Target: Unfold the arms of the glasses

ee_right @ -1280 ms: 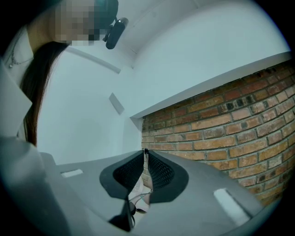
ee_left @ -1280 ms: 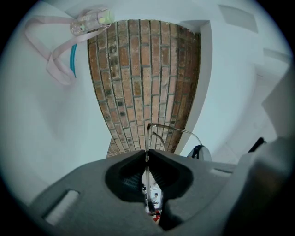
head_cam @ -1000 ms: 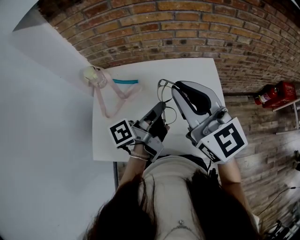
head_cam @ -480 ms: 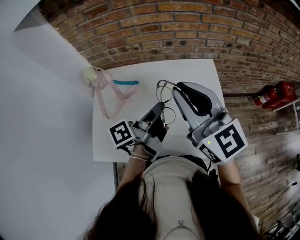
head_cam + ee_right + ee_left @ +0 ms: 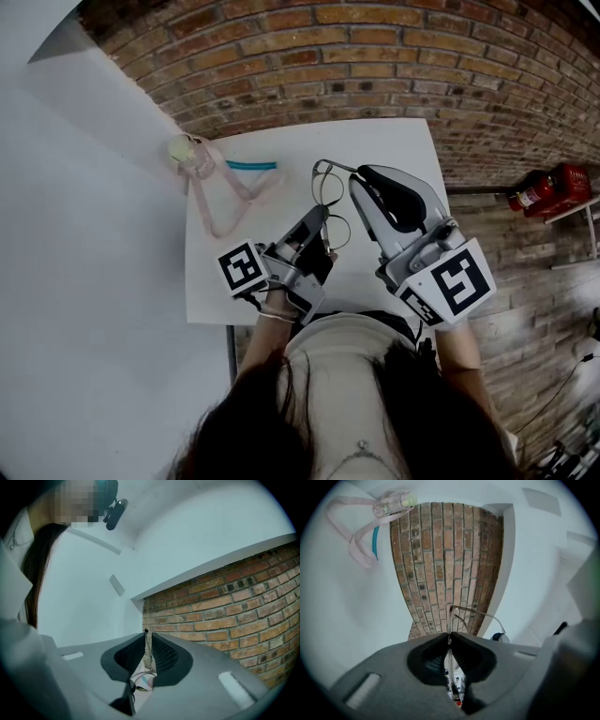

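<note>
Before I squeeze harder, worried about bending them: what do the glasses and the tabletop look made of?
The thin round-lensed wire glasses: probably metal; rims and arm are hair-thin. The white square tabletop: smooth, matte, evenly white; laminate or painted board, unclear.

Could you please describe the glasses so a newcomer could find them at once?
Look at the white table by the brick wall, toward its right half. There the glasses are held over it, pinched between the left gripper and the right gripper. They are thin wire with clear lenses, unlike the pink strap and teal stick lying further left.
</note>
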A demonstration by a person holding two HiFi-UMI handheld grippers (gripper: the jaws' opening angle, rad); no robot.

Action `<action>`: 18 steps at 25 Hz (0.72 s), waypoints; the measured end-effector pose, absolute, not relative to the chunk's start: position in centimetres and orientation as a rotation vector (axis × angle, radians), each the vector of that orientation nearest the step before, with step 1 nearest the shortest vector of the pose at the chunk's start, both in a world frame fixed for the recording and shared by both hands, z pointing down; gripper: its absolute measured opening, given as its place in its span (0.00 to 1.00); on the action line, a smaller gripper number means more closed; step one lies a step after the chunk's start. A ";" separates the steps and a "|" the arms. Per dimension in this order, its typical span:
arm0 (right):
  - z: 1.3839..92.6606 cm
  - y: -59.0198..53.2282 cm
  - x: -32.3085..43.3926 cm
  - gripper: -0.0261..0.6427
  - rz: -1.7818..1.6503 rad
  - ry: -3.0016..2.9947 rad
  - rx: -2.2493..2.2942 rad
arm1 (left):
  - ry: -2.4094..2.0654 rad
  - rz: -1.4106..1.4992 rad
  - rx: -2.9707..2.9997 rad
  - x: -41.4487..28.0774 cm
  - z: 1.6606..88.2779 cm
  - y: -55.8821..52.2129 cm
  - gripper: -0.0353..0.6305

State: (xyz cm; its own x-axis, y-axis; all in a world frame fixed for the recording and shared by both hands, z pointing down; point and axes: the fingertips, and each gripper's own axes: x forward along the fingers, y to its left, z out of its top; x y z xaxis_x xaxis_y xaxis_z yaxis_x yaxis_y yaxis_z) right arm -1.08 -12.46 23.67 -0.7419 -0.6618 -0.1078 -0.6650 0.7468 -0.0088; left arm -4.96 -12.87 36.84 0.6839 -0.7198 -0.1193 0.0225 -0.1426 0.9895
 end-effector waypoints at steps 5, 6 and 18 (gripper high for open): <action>24.1 -12.7 -0.9 0.11 0.020 2.841 -1.089 | -0.573 -0.715 1.606 -5.0 36.5 -12.7 0.09; 24.3 -12.8 -0.9 0.11 0.012 2.842 -1.090 | -0.571 -0.714 1.608 -5.0 36.5 -12.7 0.09; 26.6 -14.1 -0.7 0.11 -0.115 2.869 -1.083 | -0.518 -0.677 1.639 -4.0 36.3 -12.2 0.09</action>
